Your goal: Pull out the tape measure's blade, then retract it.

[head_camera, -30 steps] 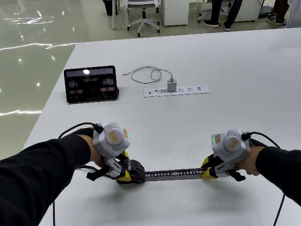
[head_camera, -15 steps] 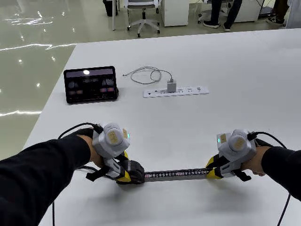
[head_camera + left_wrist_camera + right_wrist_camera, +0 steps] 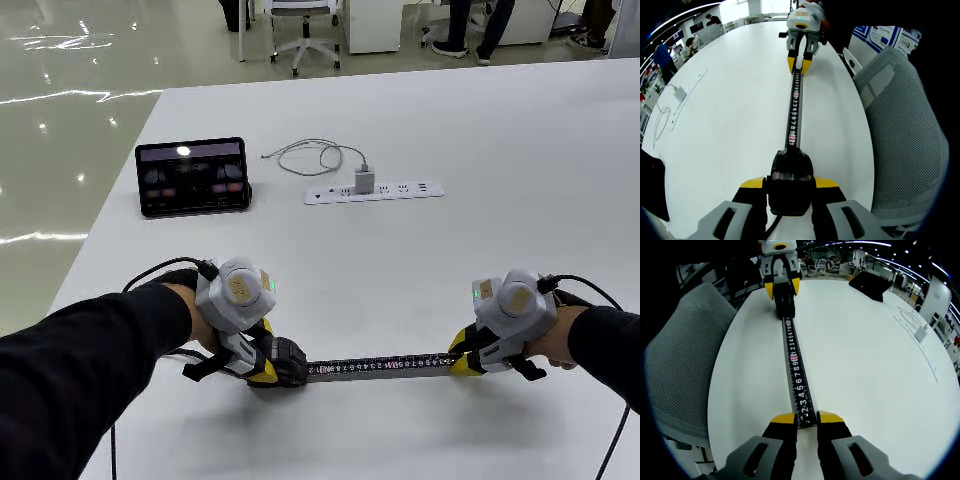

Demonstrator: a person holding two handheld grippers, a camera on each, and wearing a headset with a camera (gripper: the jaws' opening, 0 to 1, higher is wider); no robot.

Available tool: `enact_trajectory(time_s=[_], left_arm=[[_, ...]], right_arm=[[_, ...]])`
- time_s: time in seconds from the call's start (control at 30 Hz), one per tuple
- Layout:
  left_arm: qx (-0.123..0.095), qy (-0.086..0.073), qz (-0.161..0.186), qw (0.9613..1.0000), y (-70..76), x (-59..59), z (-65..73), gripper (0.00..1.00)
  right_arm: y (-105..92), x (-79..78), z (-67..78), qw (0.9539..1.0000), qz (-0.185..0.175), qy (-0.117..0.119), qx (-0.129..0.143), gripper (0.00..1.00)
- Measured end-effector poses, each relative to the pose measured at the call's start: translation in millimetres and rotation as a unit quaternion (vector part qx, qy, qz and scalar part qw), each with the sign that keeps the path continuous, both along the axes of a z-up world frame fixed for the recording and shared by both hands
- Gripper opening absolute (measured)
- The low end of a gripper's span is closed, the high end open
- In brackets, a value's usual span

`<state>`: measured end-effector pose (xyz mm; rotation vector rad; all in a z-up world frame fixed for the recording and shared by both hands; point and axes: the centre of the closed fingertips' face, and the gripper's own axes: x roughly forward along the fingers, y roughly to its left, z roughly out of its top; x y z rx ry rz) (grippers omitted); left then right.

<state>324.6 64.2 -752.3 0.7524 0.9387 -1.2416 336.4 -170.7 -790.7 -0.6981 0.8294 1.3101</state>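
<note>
The tape measure case [image 3: 283,362] in my left gripper [image 3: 268,370] looks like black plastic, mostly matt with a glossier band on top, and the blade [image 3: 380,367] running from it to my right gripper [image 3: 462,362] is a dark, dull strip printed with white numerals. Both grippers have smooth grey plastic shells and yellow tips. Under the case the table [image 3: 420,260] is white and smooth with a faint sheen. Beyond the case are a glossy-screened tablet [image 3: 193,177], a white plastic power strip [image 3: 375,192] and a mirror-shiny floor [image 3: 70,120].
</note>
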Motion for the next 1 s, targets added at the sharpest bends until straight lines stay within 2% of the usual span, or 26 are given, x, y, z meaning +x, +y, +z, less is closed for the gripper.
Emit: enact_trajectory(time_s=[0.83,0.93,1.0], left_arm=[[-0.002,-0.001,0.002,1.0,0.0,0.5,-0.5,0.3],[-0.003,-0.002,0.003,1.0,-0.2,0.3,-0.6,0.3],[-0.004,-0.002,0.003,1.0,-0.2,0.4,-0.7,0.3]], right_arm=[[-9.9,0.3,-1.4,1.0,-0.004,0.004,-0.007,0.1],[-9.6,-1.1,-1.7,0.9998,-0.013,0.016,-0.006,0.1],[-9.4,0.7,-1.7,0.9999,-0.007,0.009,-0.008,0.11]])
